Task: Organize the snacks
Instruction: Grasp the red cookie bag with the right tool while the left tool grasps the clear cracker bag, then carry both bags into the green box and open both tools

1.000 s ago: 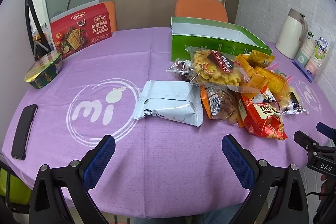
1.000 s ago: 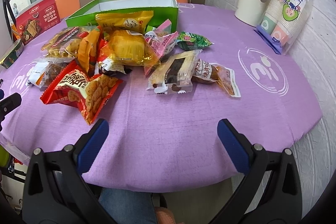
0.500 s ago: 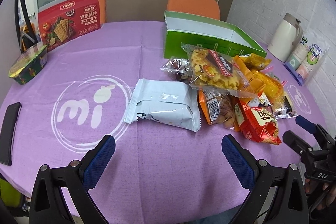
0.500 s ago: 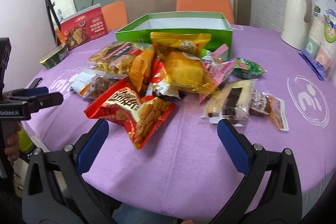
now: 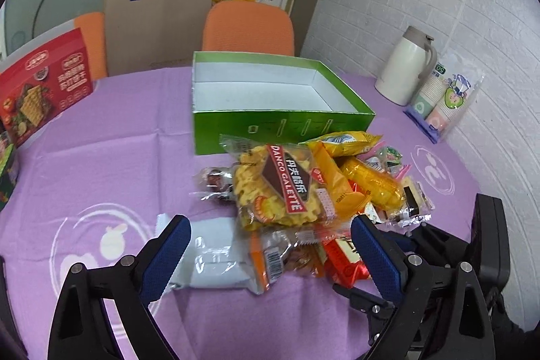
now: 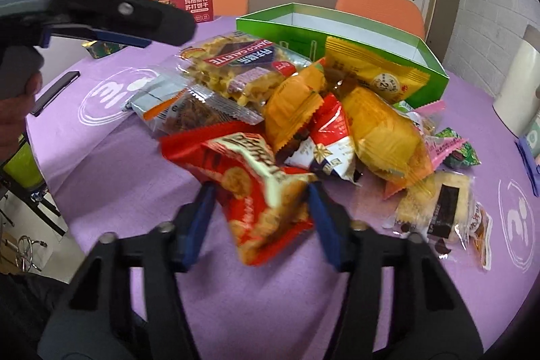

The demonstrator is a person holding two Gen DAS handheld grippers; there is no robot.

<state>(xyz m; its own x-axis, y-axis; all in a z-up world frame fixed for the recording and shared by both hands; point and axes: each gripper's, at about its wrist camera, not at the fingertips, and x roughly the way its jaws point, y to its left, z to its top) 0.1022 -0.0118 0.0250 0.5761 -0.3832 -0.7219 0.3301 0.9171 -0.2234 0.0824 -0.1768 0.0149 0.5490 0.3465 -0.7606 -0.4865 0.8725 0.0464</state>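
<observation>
Right gripper (image 6: 260, 218) went from hovering wide to narrowing around the red bag (image 6: 249, 181) mid-frame, left gripper (image 5: 270, 253) still wide, empty; first pick for the green box (image 5: 280, 120) likely starting.

A round table under a purple cloth (image 5: 111, 157) carries an open green box (image 5: 280, 130). A heap of snack packets (image 5: 303, 188) lies just in front of the box; a red cracker carton (image 5: 40, 86) stands to its left, a white jug (image 5: 406, 70) to its right.
</observation>
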